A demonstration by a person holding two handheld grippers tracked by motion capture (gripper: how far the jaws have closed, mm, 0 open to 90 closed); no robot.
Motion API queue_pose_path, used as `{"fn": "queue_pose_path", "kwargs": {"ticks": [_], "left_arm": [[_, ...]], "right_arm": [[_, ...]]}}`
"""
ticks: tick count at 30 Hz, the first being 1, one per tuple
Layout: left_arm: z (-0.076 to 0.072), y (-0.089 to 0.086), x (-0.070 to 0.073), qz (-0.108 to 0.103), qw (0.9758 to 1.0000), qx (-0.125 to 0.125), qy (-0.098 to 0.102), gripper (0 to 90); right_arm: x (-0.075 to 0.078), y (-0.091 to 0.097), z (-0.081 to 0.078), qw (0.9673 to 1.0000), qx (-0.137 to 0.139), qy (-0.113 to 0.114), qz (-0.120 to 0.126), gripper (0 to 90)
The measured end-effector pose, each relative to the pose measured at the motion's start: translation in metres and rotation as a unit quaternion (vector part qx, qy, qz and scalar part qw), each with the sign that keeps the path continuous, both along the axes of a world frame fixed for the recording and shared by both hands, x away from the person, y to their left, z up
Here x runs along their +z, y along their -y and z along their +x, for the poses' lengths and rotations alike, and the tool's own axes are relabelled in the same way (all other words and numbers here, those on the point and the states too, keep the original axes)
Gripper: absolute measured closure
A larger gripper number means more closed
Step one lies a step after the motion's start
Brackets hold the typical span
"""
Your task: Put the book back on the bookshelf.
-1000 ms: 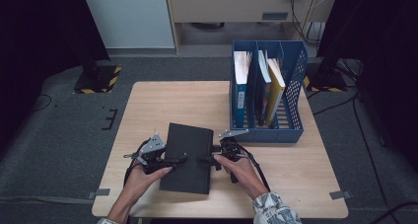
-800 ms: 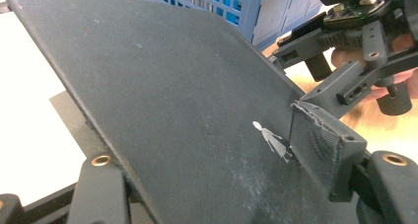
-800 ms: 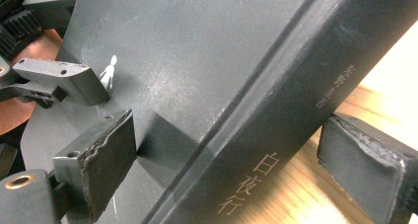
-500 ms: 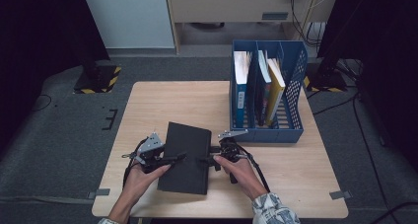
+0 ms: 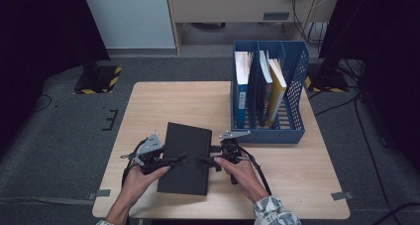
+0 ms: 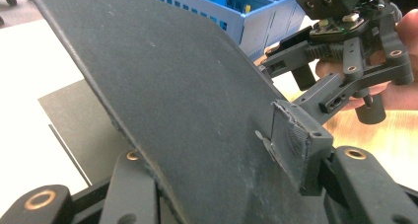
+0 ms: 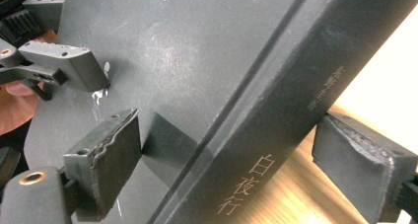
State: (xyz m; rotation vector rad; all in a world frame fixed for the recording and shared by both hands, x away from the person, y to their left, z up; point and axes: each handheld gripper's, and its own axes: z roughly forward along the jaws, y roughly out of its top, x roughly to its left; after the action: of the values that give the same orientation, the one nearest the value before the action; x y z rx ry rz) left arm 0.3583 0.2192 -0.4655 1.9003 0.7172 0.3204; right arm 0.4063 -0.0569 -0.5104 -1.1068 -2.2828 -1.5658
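the left gripper (image 5: 173, 159) has just been closing its jaws, and they are now pinching the front cover of the black book (image 5: 185, 158). the right gripper (image 5: 210, 160) is straddling the spine, jaws wide, pads not pressing. the book is lying near the table (image 5: 148, 106) edge, beside the blue rack (image 5: 297, 86); the cover looks ready for lifting.

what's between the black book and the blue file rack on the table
Bare tabletop lies between the black book and the blue file rack, seen in the high view.
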Motion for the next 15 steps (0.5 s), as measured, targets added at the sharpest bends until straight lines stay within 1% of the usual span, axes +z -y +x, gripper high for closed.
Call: {"fn": "queue_pose_path", "kwargs": {"ticks": [2,6,7,9,10,13,15], "left_arm": [[0.001,0.001,0.001,0.000,1.0000,-0.001,0.003,50.2],[0.005,0.004,0.004,-0.008,0.9999,-0.008,0.007,51.4],[0.005,0.005,0.006,-0.013,0.9998,-0.011,0.009,53.3],[0.006,0.006,0.007,-0.017,0.9997,-0.014,0.012,54.4],[0.006,0.006,0.008,-0.022,0.9995,-0.015,0.016,56.8],[0.006,0.006,0.009,-0.024,0.9994,-0.018,0.019,58.5],[0.006,0.007,0.010,-0.021,0.9993,-0.020,0.025,59.7]], "right_arm": [[0.002,0.000,0.001,1.0000,0.000,0.004,-0.004,12.2],[0.010,0.001,0.004,0.9999,-0.002,0.013,-0.006,14.2],[0.015,0.001,0.006,0.9998,-0.003,0.020,-0.009,15.3],[0.016,0.001,0.006,0.9997,-0.004,0.024,-0.009,15.8],[0.021,0.001,0.007,0.9995,-0.007,0.029,-0.008,17.1],[0.024,0.001,0.008,0.9994,-0.008,0.033,-0.010,17.4],[0.026,0.001,0.008,0.9992,-0.010,0.037,-0.012,17.8]]}}
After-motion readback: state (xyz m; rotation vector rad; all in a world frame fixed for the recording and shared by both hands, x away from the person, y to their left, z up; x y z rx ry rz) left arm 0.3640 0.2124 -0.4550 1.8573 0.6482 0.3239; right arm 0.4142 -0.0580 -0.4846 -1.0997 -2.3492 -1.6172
